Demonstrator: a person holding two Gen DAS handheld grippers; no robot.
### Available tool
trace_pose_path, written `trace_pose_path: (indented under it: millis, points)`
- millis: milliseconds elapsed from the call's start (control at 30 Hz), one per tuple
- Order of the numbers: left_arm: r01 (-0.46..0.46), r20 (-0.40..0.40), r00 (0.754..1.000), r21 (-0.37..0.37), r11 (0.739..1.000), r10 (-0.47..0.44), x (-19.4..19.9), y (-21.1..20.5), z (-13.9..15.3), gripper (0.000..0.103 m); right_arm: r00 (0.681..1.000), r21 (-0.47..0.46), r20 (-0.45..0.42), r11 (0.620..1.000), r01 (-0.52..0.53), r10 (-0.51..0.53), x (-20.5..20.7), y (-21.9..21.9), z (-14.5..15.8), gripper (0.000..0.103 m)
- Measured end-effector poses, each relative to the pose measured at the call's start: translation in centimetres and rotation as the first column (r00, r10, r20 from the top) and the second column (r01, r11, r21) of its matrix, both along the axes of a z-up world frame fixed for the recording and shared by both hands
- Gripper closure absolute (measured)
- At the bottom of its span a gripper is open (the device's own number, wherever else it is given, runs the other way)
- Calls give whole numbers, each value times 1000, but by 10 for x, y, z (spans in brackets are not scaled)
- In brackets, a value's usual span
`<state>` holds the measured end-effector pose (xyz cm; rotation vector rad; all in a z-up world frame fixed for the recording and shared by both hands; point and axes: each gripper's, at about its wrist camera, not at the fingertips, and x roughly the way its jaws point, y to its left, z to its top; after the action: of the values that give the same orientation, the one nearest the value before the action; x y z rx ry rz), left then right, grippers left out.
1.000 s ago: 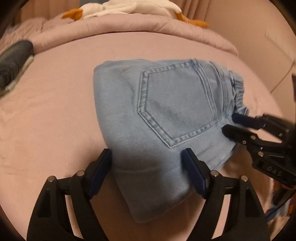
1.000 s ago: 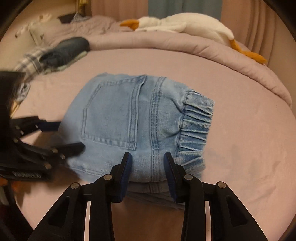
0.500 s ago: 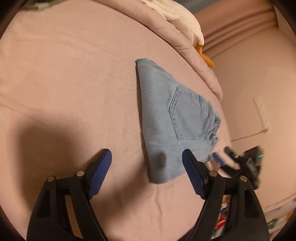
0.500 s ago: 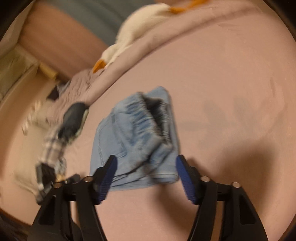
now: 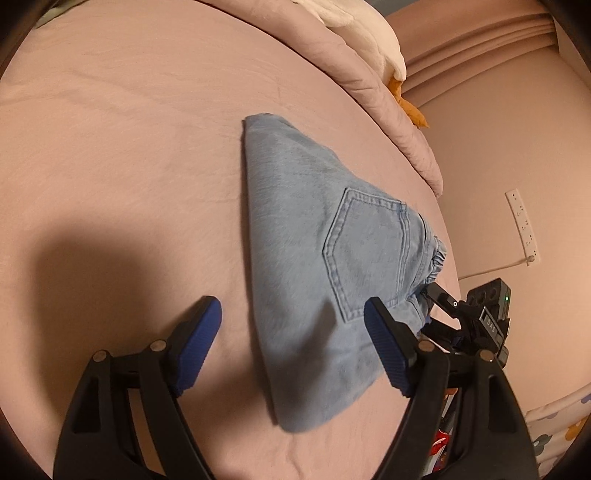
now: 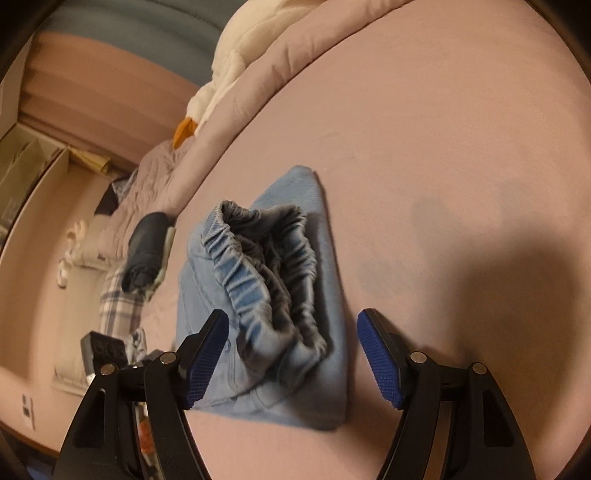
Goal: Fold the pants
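Note:
Light blue denim pants point(image 5: 332, 266) lie folded into a compact bundle on the pink bed sheet point(image 5: 129, 147), back pocket up. In the right wrist view the pants point(image 6: 280, 295) show their elastic waistband toward me. My left gripper point(image 5: 295, 347) is open and empty, its jaws standing wide above the near end of the bundle. My right gripper point(image 6: 295, 362) is open and empty, its jaws either side of the waistband end. The right gripper also shows in the left wrist view point(image 5: 443, 306) past the pants.
A pink duvet point(image 5: 369, 85) and a white plush goose point(image 5: 362, 33) lie along the far side of the bed. Dark folded clothes point(image 6: 146, 251) and a plaid garment point(image 6: 118, 306) lie at the left. A wall socket strip point(image 5: 522, 225) is on the right wall.
Both grippers have let go of the pants and pulled up and back, tilting. The right gripper opened wide. The folded bundle stays on the sheet.

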<state>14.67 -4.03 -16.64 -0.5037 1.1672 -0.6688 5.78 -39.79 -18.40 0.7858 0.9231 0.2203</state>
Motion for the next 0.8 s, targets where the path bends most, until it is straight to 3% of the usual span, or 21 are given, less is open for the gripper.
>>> trace_pose_path:
  millis: [400, 600, 800]
  points:
    - [57, 55, 997, 62, 996, -60, 19, -35, -2, 22, 992, -70, 8, 989, -128, 129, 31, 19, 1, 23]
    - [53, 83, 995, 83, 995, -60, 24, -43, -4, 23, 989, -97, 39, 985, -141, 146, 37, 20, -1, 23]
    - [54, 128, 989, 151, 987, -74, 21, -45, -4, 35, 988, -107, 70, 986, -127, 135, 29, 19, 1, 29]
